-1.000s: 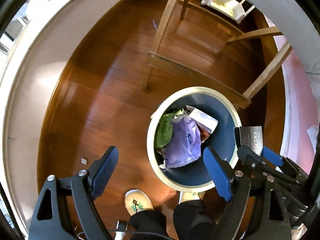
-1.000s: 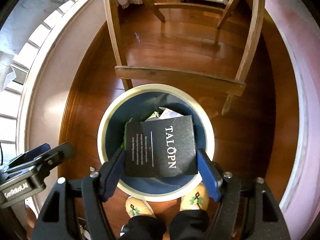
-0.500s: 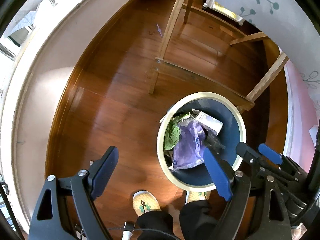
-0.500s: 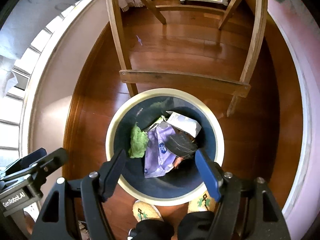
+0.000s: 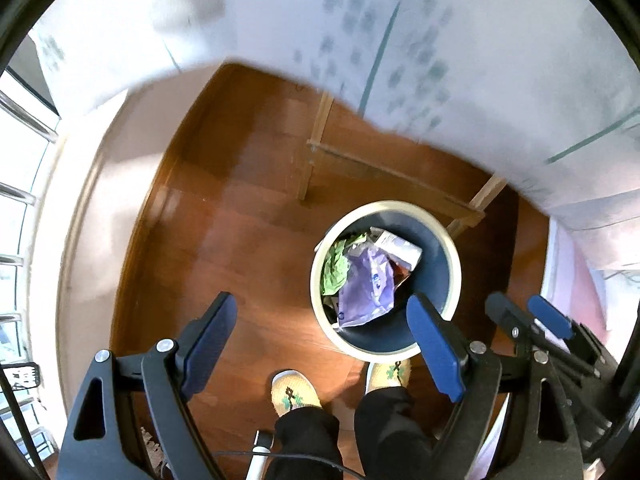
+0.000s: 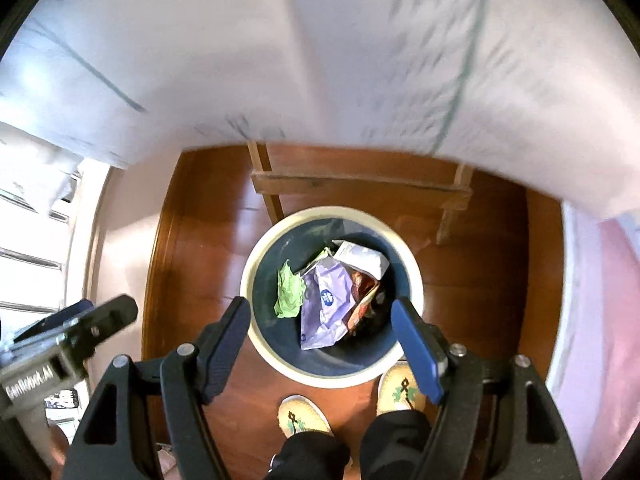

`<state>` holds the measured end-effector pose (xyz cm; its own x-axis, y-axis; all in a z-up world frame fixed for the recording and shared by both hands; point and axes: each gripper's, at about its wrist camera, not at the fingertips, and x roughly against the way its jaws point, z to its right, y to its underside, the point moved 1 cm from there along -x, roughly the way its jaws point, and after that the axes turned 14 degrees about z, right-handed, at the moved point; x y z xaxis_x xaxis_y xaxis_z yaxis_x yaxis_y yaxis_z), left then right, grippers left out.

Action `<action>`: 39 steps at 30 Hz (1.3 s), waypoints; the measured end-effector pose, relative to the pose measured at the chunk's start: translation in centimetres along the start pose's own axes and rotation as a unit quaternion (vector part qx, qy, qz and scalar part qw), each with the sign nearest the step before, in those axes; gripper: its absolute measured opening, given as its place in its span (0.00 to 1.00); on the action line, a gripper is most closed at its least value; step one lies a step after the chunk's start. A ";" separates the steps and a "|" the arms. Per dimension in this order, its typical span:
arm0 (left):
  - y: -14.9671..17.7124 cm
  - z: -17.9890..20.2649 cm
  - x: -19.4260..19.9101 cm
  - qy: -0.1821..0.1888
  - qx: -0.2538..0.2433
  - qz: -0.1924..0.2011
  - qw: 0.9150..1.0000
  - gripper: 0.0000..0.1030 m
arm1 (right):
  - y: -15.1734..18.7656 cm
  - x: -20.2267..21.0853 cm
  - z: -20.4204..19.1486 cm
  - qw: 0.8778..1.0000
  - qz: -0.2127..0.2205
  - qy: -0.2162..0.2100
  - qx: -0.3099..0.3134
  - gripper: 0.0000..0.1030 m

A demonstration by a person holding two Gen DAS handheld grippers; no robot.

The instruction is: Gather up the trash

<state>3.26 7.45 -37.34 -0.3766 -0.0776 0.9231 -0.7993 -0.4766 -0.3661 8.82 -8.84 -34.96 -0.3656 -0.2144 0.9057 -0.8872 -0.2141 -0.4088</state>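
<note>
Both tools are higher than a second ago; the black card that sat between the right tool's fingers over the bin is gone from them, and I can't pick it out for sure in the bin.

Left wrist view: left tool (image 5: 320, 344) is released, fingers spread wide, nothing between them, floor below. Bin (image 5: 450, 248) stands on the wood floor (image 5: 224, 208) at the person's slippers (image 5: 295, 394). Inside it: purple bag (image 5: 366, 288), green wrapper (image 5: 335, 268), white box (image 5: 400, 246). The right tool shows at the right edge, also empty. A white patterned cloth (image 5: 400, 40), blurred, fills the top of the view; likely the tabletop's edge.

Right wrist view: right tool (image 6: 320, 344) is released, fingers apart, hanging over the bin's near rim (image 6: 332, 378) with nothing gripped. Same trash in the bin, plus a reddish packet (image 6: 362, 300) beside the purple bag. Wooden frame (image 6: 352, 184) stands just behind the bin.

Progress, my read: this drop is done and both tools are free. No loose trash visible on the floor in either view. Whether more is left elsewhere can't be told; the cloth hides whatever is above.
</note>
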 end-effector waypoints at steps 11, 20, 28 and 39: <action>-4.8 3.8 13.4 0.015 -0.048 0.060 0.997 0.83 | -4.2 12.9 -0.2 0.998 0.049 0.010 -0.024 0.71; -7.8 6.9 23.3 0.028 -0.100 0.096 0.990 0.83 | -8.9 23.2 -0.2 0.995 0.094 0.012 -0.033 0.71; -10.5 9.7 31.0 0.035 -0.133 0.149 0.979 0.83 | -12.7 31.6 -0.6 0.987 0.156 0.018 -0.033 0.71; -10.9 11.7 36.4 0.033 -0.164 0.200 0.965 0.83 | -14.1 37.6 -2.6 0.978 0.206 0.028 -0.006 0.71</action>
<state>3.73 -0.43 1.61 -0.7056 -0.1372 0.6952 -0.6855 -0.1164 -0.7187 6.84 -11.46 5.14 -0.7076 -0.2277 0.6690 -0.6643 -0.1087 -0.7396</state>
